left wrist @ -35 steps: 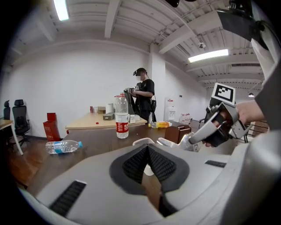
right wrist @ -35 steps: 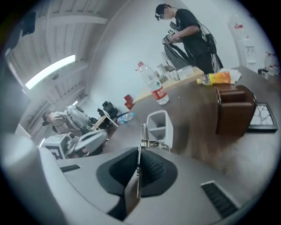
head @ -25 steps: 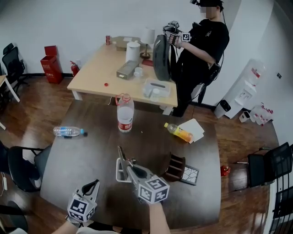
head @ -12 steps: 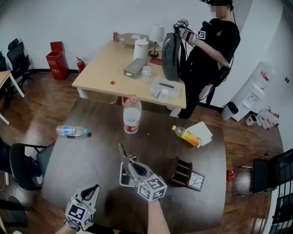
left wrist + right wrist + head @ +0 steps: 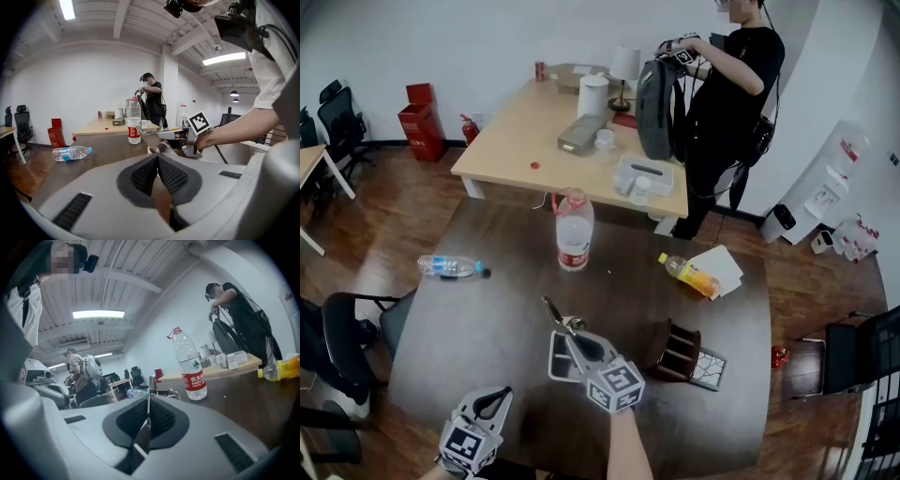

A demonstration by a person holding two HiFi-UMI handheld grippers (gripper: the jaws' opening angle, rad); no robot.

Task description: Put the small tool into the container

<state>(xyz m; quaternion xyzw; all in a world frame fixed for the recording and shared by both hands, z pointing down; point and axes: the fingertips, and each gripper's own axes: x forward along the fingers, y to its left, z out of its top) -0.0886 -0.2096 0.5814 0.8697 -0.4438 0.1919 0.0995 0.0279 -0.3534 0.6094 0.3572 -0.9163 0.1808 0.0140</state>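
Directly above the container (image 5: 554, 361) on the counter (image 5: 469, 328), the right gripper (image 5: 574, 336) pinches the small tool (image 5: 553, 312) in its fingers, long axis pointing far-left beyond the rim. The left gripper (image 5: 492, 401), fingers closed on nothing, waits near-left.

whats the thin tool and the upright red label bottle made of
The thin silvery tool looks like bare, shiny metal, given its grey glint. The upright clear bottle with red label is probably glossy plastic: its body is see-through.
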